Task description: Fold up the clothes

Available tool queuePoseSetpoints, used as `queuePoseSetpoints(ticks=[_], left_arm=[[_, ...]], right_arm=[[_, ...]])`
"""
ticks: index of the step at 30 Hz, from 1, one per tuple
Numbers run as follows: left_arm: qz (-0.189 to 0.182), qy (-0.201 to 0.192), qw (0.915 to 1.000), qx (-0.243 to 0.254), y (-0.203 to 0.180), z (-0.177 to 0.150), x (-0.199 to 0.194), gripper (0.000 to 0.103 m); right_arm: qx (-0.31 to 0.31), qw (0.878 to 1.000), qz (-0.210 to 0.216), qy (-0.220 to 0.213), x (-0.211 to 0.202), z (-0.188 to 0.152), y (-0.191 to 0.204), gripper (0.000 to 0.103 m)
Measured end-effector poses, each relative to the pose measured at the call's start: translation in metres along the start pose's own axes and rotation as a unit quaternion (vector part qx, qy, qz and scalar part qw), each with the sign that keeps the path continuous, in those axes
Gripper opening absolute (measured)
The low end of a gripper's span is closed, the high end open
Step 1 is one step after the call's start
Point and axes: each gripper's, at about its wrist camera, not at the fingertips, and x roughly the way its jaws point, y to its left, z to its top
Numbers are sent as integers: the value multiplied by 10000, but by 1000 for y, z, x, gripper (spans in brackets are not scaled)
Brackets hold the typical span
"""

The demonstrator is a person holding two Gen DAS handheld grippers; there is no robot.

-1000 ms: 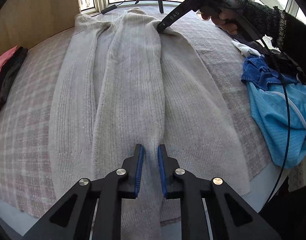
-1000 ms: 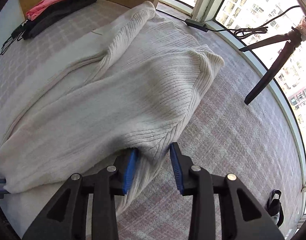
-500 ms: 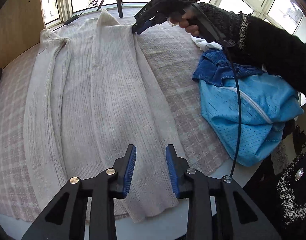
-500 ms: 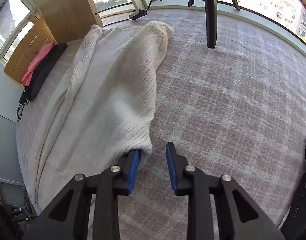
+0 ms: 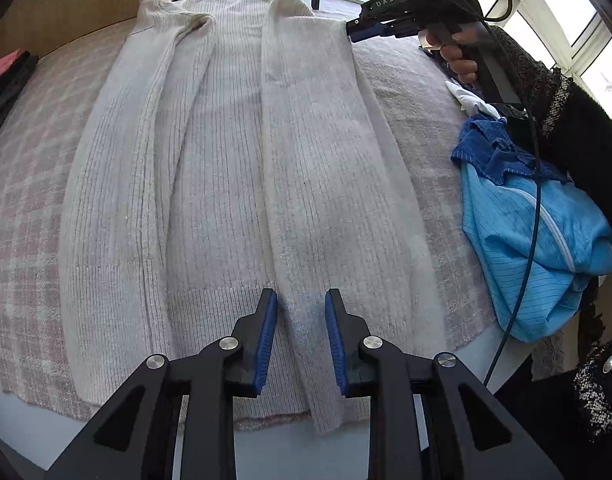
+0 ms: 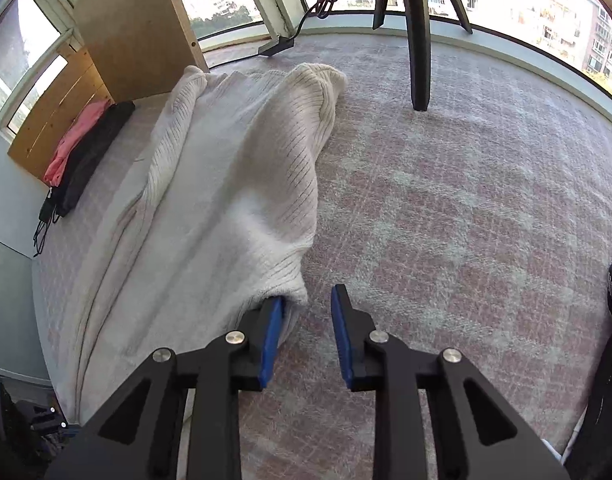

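Observation:
A cream ribbed knit sweater (image 5: 233, 168) lies lengthwise on the plaid bed cover (image 5: 25, 208), with both its sides folded in toward the middle. My left gripper (image 5: 297, 336) is open just above the hem of the folded right panel, with cloth below the gap and nothing pinched. At the far shoulder edge of that panel, my right gripper (image 5: 352, 34) is held by a hand (image 5: 458, 56). In the right wrist view the right gripper (image 6: 308, 320) is open. Its left finger touches the sweater's (image 6: 233, 184) folded edge, and the gap shows bare cover.
A pile of blue garments (image 5: 526, 216) and a white cloth (image 5: 470, 100) lie at the bed's right edge. Folded pink and black clothes (image 6: 85, 148) sit by a wooden board (image 6: 137, 28). A tripod leg (image 6: 420, 40) and a power strip (image 6: 277, 46) stand near the window.
My left gripper has opened wider and shifted right over the folded panel's hem. The sweater's shoulder slid out from between the right gripper's fingers and now lies beside its left finger.

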Motion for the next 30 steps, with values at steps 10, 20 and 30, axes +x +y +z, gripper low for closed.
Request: queuePoseSetpoints(ticks=[10, 20, 30], left_arm=[[-765, -400, 9952, -466, 8, 16, -24, 6], [-119, -260, 9994, 189, -18, 7, -25, 40], [-333, 205, 9969, 679, -47, 13, 20, 39]], right_arm=[[910, 9945, 482, -206, 10, -6, -26, 8], [560, 9980, 158, 249, 0, 3, -18, 30], [1079, 9929, 472, -183, -9, 55, -35, 33]])
